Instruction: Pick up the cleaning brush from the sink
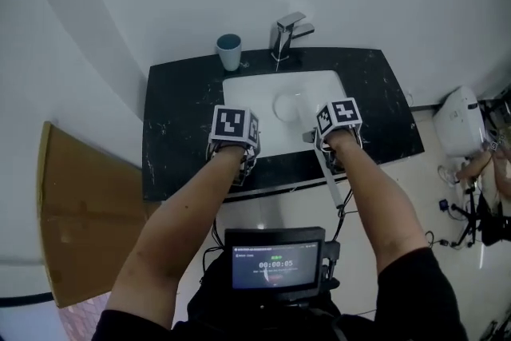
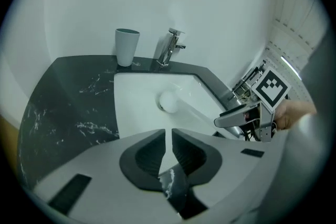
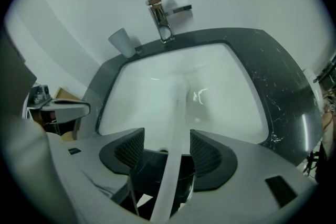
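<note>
The white cleaning brush (image 1: 287,106) lies in the white sink (image 1: 247,92), round head in the basin, long handle running back over the front rim. My right gripper (image 1: 335,124) hovers over the front right of the sink. In the right gripper view the brush handle (image 3: 176,128) passes between my right gripper's (image 3: 167,152) wide-apart jaws without touching either pad. My left gripper (image 1: 234,132) is at the sink's front left; its jaws (image 2: 170,147) are closed with nothing between them. The brush head (image 2: 169,100) shows ahead of it.
A chrome faucet (image 1: 287,34) stands behind the basin and a teal cup (image 1: 229,52) to its left on the black marble counter (image 1: 176,116). A wooden panel (image 1: 80,212) is on the floor at left, a white appliance (image 1: 459,120) at right.
</note>
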Tool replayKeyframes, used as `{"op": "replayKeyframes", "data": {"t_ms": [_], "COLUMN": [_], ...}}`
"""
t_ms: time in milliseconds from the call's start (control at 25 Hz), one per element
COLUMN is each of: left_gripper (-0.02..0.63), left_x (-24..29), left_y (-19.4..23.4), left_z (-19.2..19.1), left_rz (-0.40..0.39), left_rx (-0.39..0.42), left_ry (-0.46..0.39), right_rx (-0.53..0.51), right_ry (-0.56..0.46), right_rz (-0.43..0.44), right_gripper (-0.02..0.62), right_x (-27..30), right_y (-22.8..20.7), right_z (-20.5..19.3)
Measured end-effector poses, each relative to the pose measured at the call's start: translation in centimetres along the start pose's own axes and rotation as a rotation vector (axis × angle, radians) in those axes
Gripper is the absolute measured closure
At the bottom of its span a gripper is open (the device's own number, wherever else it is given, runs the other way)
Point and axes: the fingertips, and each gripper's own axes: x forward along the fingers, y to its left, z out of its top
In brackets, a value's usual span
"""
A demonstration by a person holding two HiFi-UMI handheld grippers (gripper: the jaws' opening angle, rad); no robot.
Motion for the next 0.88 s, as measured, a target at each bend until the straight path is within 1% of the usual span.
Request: {"op": "replayKeyframes", "data": {"t_ms": [80, 200, 240, 280, 320, 440, 520, 640, 760, 800, 880], "left_gripper": [0.554, 0.553, 0.553, 0.554, 0.554, 0.554, 0.554, 0.554, 0.555, 0.565, 0.575], "left_x": [0.9, 1.7, 1.9, 2.1, 2.3, 2.8, 2.9, 3.1, 2.8, 2.7, 2.4], "left_y": [1.2, 2.4, 2.8, 3.2, 3.6, 4.3, 4.2, 4.0, 4.0, 3.8, 2.8], "left_z": [0.5, 0.9, 1.1, 1.2, 1.1, 1.1, 0.9, 0.2, 0.2, 0.4, 0.8], "left_rz": [-0.012, -0.030, -0.031, -0.031, -0.032, -0.040, -0.048, -0.062, -0.052, -0.043, -0.040], "left_rx": [0.021, 0.009, 0.009, 0.011, 0.009, -0.017, -0.032, -0.041, -0.049, -0.049, -0.047], "left_ry": [0.023, 0.050, 0.058, 0.068, 0.078, 0.079, 0.082, 0.096, 0.066, 0.049, 0.024], "right_rx": [0.008, 0.026, 0.028, 0.019, 0.003, -0.022, -0.017, -0.035, -0.044, -0.048, -0.064], "right_ry": [0.041, 0.086, 0.095, 0.105, 0.119, 0.146, 0.141, 0.138, 0.122, 0.113, 0.093], "right_rz": [-0.037, -0.036, -0.038, -0.048, -0.060, -0.071, -0.069, -0.093, -0.118, -0.123, -0.116], "right_gripper": [0.319, 0.319, 0.328, 0.426, 0.497, 0.496, 0.505, 0.511, 0.515, 0.515, 0.514], "right_x": [1.4, 3.5, 4.1, 4.6, 5.0, 6.0, 6.3, 6.2, 5.0, 4.2, 2.6], "right_y": [-1.0, -1.5, -1.6, -1.6, -1.7, -1.6, -1.6, -1.8, -1.9, -1.8, -1.4], "right_z": [-0.2, -0.4, -0.4, -0.3, -0.2, 0.1, 0.3, 0.1, 0.0, -0.1, -0.5]}}
